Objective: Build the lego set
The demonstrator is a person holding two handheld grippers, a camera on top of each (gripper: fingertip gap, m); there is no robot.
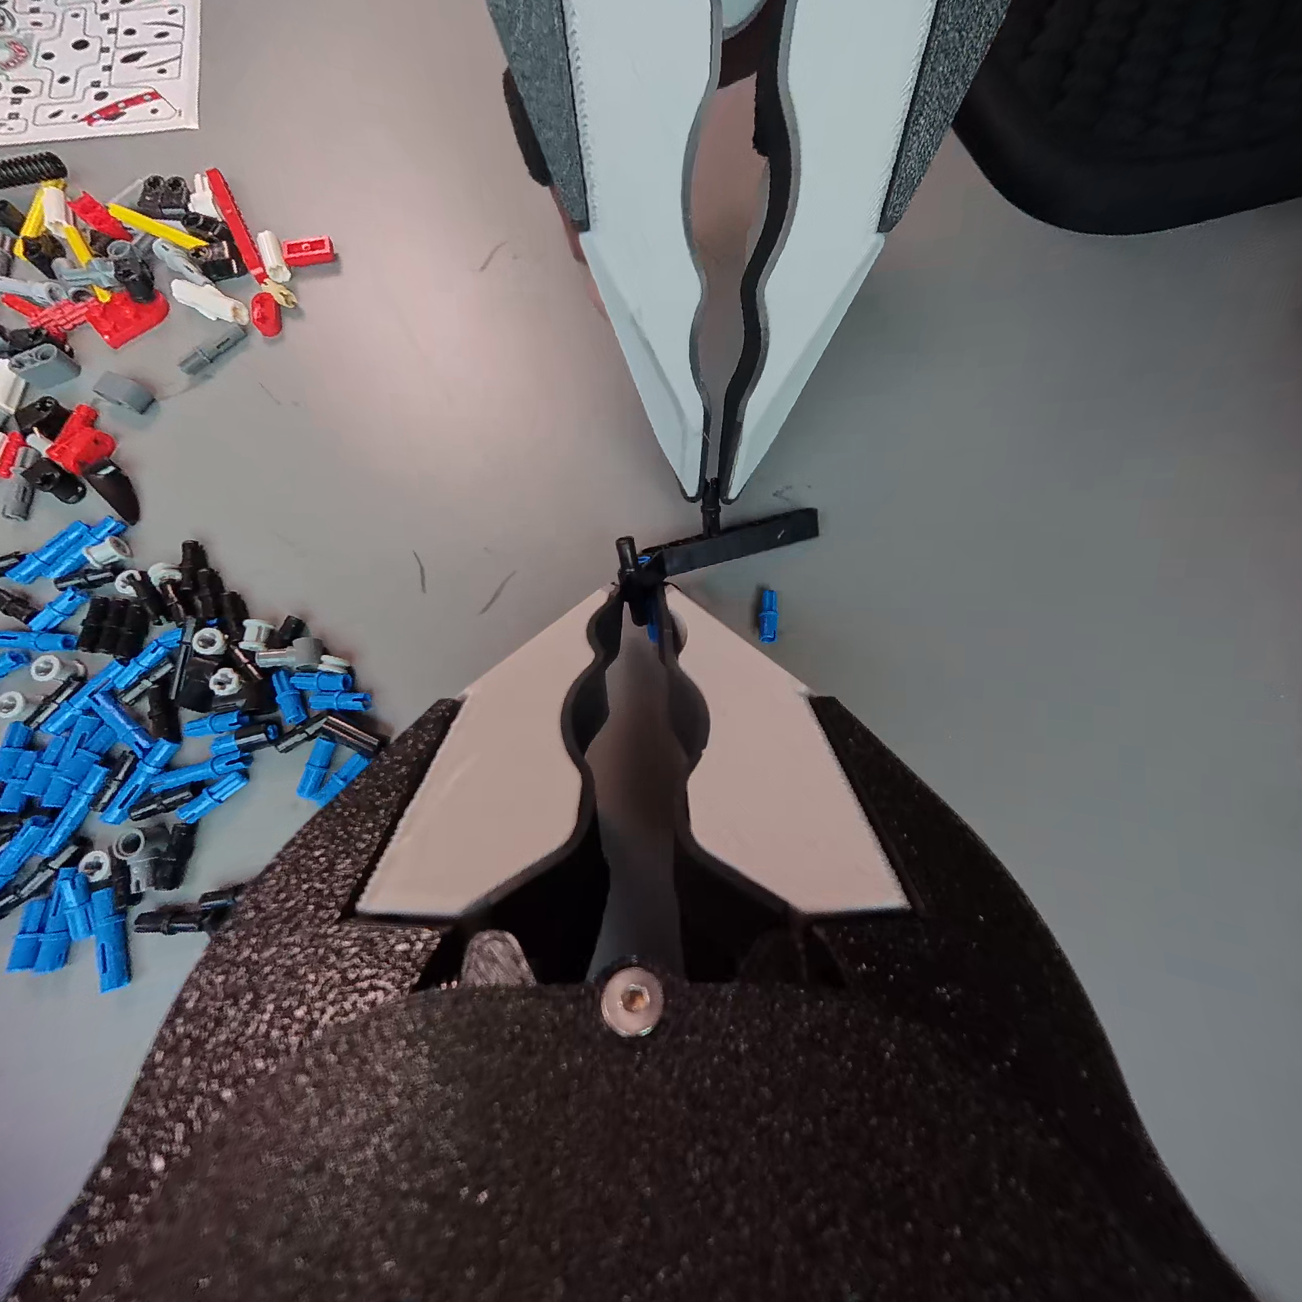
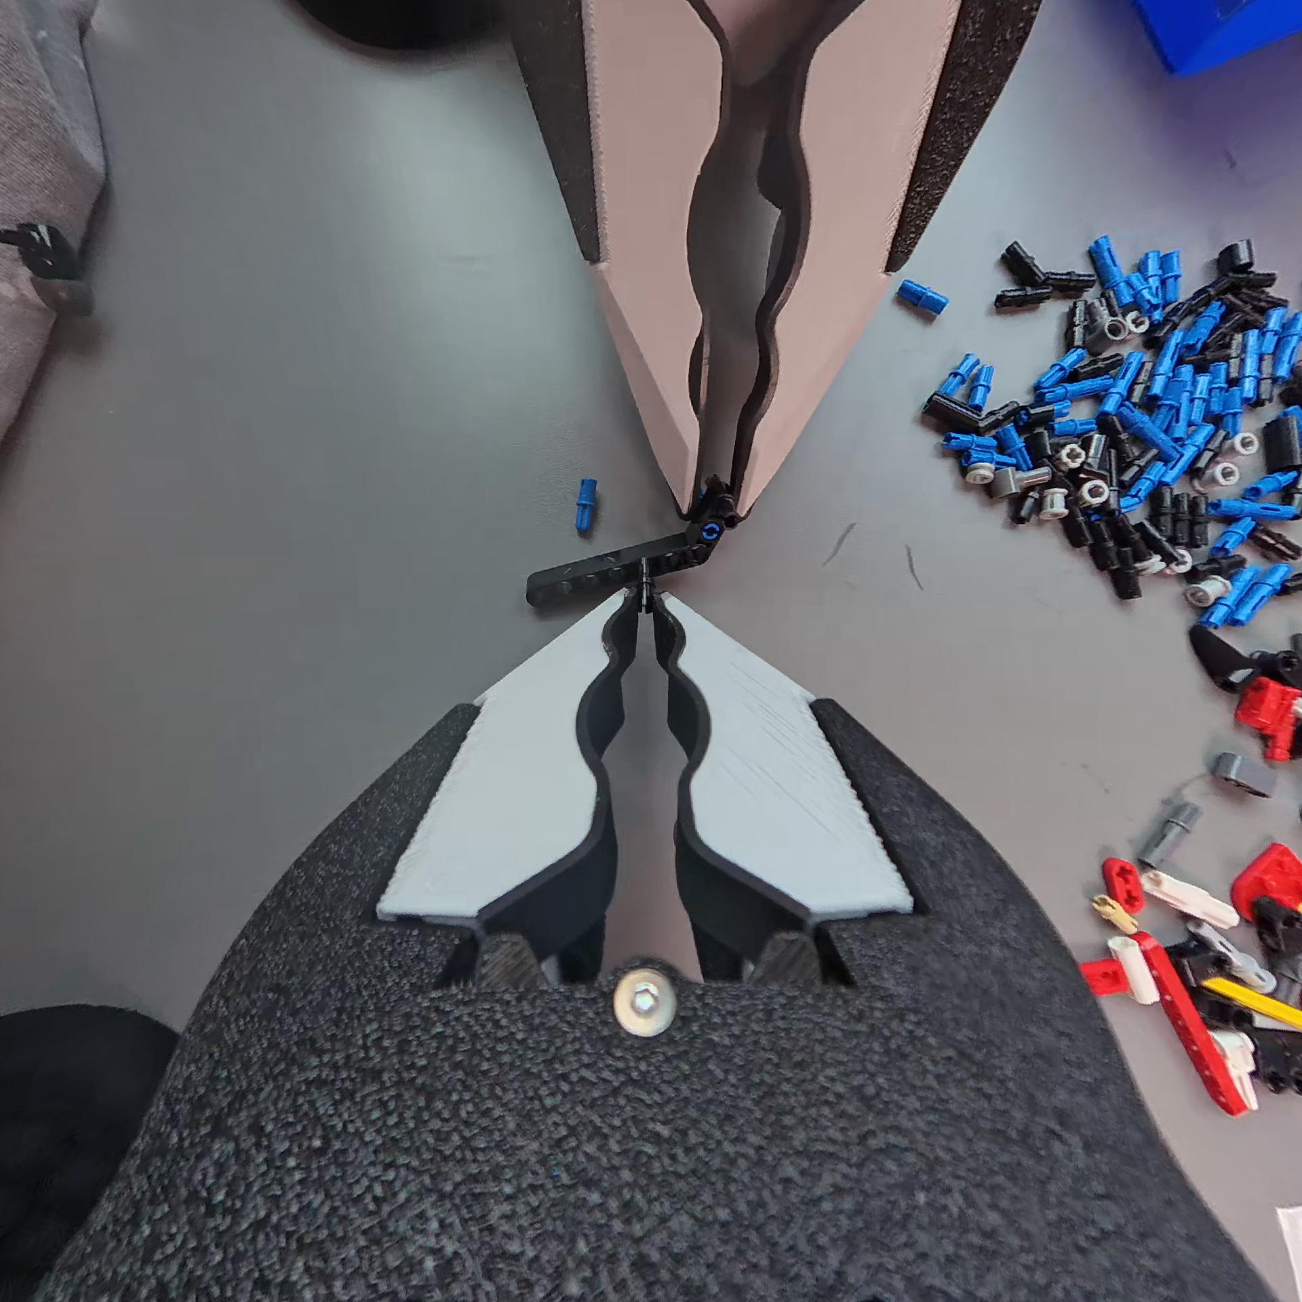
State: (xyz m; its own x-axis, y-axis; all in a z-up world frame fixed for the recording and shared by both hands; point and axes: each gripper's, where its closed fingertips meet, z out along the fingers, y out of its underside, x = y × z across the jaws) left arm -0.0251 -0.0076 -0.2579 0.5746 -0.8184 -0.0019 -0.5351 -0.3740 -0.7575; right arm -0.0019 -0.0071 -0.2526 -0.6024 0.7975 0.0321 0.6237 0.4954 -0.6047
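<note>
A black angled lego beam (image 1: 740, 539) is held just above the grey table. My left gripper (image 1: 637, 595), with pink fingers, is shut on the beam's short bent end, where a blue pin (image 2: 710, 532) sits in a hole. My right gripper (image 2: 642, 599), with white fingers, is shut on a small black pin (image 2: 645, 585), whose tip touches the beam (image 2: 599, 571) near the middle of its long arm. The two grippers face each other tip to tip: the right gripper (image 1: 711, 493) shows in the left wrist view and the left gripper (image 2: 713, 500) in the right wrist view.
A loose blue pin (image 1: 768, 614) lies on the table beside the beam. A pile of blue and black pins (image 1: 141, 740) and a pile of red, yellow, white and grey parts (image 1: 141, 261) lie to my left. An instruction sheet (image 1: 91, 63) lies at the far left. Only a small space, under 4 cm, lies between the two pairs of fingers.
</note>
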